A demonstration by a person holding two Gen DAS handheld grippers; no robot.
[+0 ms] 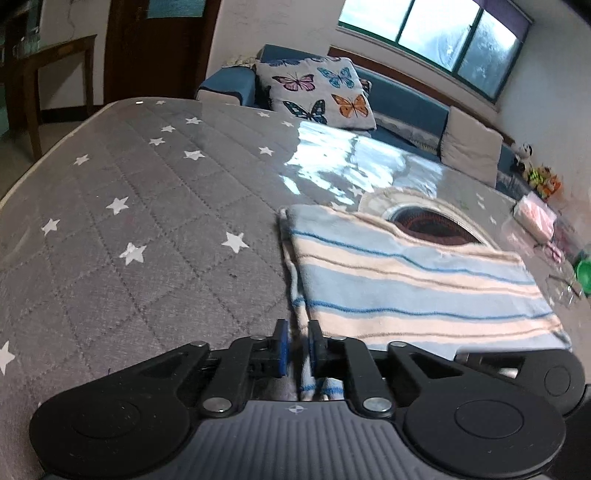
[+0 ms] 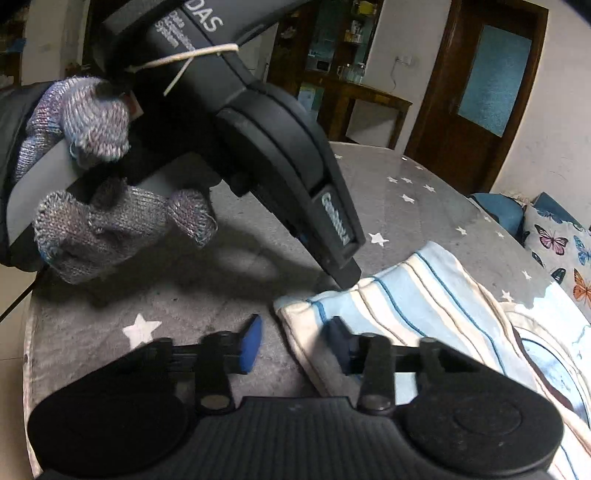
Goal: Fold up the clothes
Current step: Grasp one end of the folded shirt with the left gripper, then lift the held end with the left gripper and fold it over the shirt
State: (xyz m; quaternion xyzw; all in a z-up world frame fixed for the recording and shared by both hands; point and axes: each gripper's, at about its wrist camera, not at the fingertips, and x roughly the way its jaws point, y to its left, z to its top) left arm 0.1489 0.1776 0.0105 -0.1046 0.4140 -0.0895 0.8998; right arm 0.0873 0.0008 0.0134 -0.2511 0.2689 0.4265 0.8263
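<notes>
Garment: a folded striped top (image 1: 406, 288), pale blue and cream with thin blue and tan lines, lies flat on the grey star-print quilted cover (image 1: 129, 206); its round neckline faces the far side.
Left gripper (image 1: 295, 347): low over the garment's near left corner; the blue pads stand a narrow gap apart with a fold of the striped cloth running between them. Whether the pads press on the cloth I cannot tell.
Right gripper (image 2: 293, 341): at the same near edge of the top; jaws partly open, left pad over bare cover, right pad on the cloth edge, which sits between the pads and is not pinched.
Left hand (image 2: 92, 206): in a knitted grey glove, wrapped round the left gripper's handle.
Background: a butterfly cushion (image 1: 317, 92) on a blue sofa (image 1: 406, 99) below a window (image 1: 436, 33).
</notes>
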